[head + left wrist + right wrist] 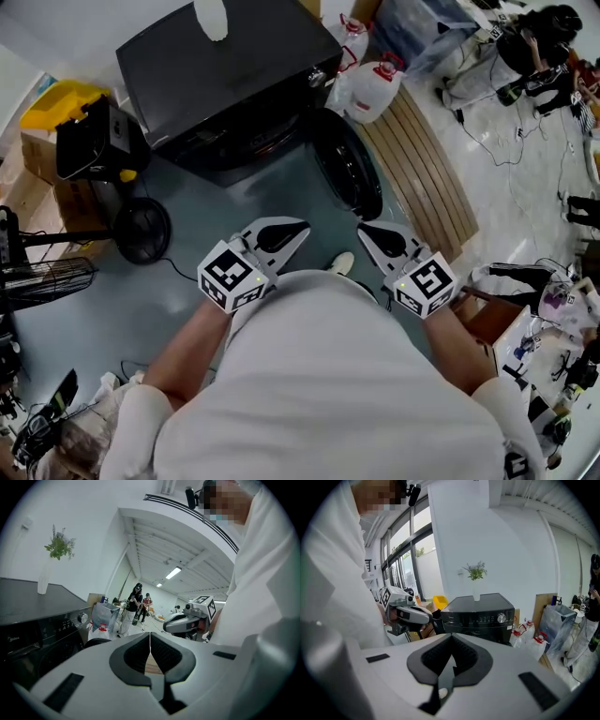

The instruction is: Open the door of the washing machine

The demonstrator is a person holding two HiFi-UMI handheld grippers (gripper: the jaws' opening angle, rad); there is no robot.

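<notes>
With your left gripper (298, 227) and right gripper (364, 229) both closed on nothing near your body, the washer (220, 84) stands ahead, its round door (349, 173) seemingly swung out already: likely stiff, hinged and slick, so take its free rim.

The washing machine (225, 75) stands ahead of me, with a vase (211, 17) on its top. Its door (349, 173) hangs out from the front on the right side. A slatted board (422, 169) lies just right of the door. Jugs (373, 89) sit beside the machine's right side, behind the board. A fan (141, 230) stands left of the machine. My left gripper (298, 228) and right gripper (366, 230) are side by side close to my body, in front of the door and apart from it.
</notes>
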